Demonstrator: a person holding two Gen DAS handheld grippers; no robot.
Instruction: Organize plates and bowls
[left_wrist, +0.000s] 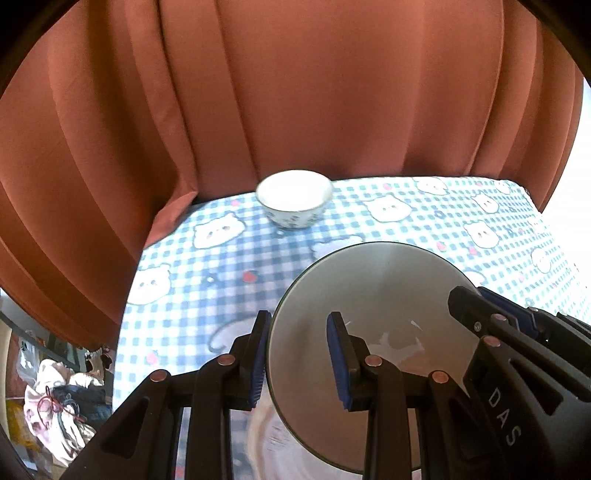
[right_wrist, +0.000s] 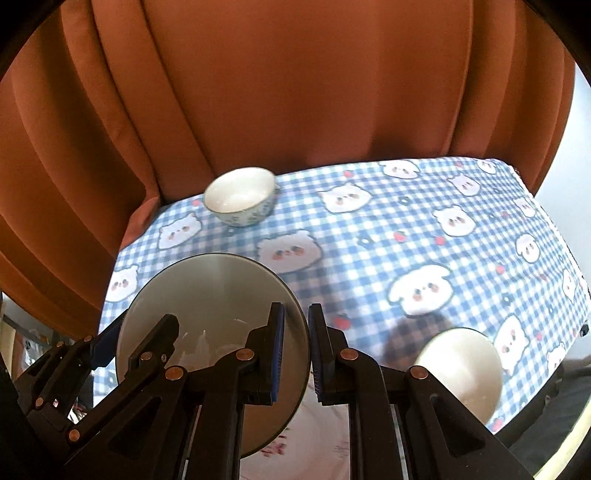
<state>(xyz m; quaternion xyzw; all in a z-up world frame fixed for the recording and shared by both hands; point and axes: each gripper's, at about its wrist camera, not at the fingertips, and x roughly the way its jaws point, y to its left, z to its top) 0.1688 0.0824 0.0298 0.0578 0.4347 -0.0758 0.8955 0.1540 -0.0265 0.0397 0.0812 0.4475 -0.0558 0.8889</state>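
Note:
A grey plate with a dark rim hangs above the table, held from both sides. My left gripper is shut on its left rim, one finger outside and one inside. My right gripper is shut on the right rim of the same grey plate. Each view shows the other gripper at the plate's opposite edge: the right gripper and the left gripper. A small white bowl with a blue pattern stands at the table's far edge, also seen in the right wrist view. A plain white bowl sits near the front right.
The table wears a blue checked cloth with white bear faces. A rust-orange curtain hangs close behind the far edge. A white dish with red floral marks lies under the held plate. Clutter lies on the floor at left.

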